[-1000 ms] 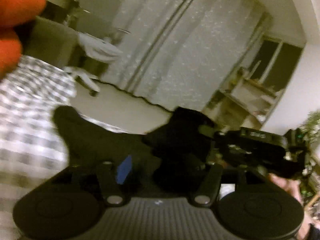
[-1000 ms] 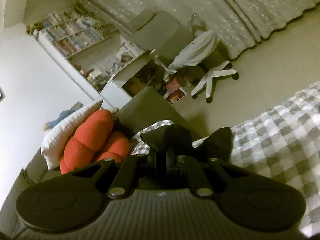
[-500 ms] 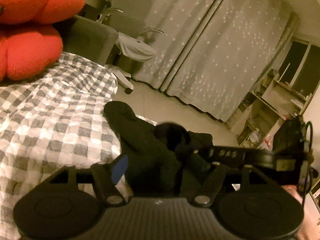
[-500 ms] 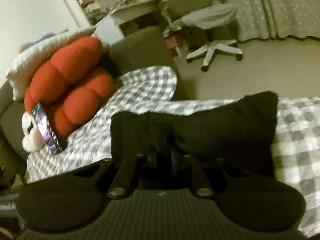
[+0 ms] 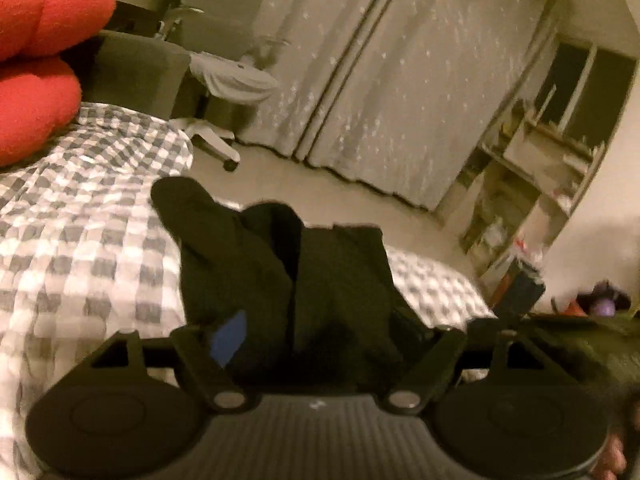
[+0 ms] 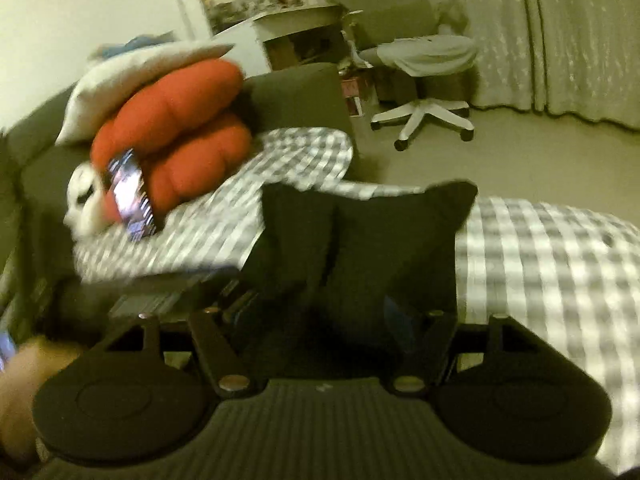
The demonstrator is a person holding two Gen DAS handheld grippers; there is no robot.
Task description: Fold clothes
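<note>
The black cloth [image 5: 280,280] lay bunched on the checked bed cover [image 5: 80,240], near the edge of the bed, right in front of both my tools. My left hand-held gripper [image 5: 316,344] had its jaws wide apart; they had just been opening, and the cloth sat between them with no squeeze on it that I could see. My right hand-held gripper [image 6: 320,320] was the same: its jaws had just been opening fast, they stood apart, and the black cloth [image 6: 372,248] lay loose between them.

I think I was letting go after laying one fold down. The cloth looked lumpy, not flat. Next I would need to find a free edge or corner, pinch it with each tool, and bring it over neatly.

I counted one black cloth, two grippers, one checked cover, one red cushion [image 6: 176,128] with two fat rolls, one white pillow [image 6: 132,68], one phone [image 6: 132,196], and one white swivel chair [image 6: 424,80].
</note>
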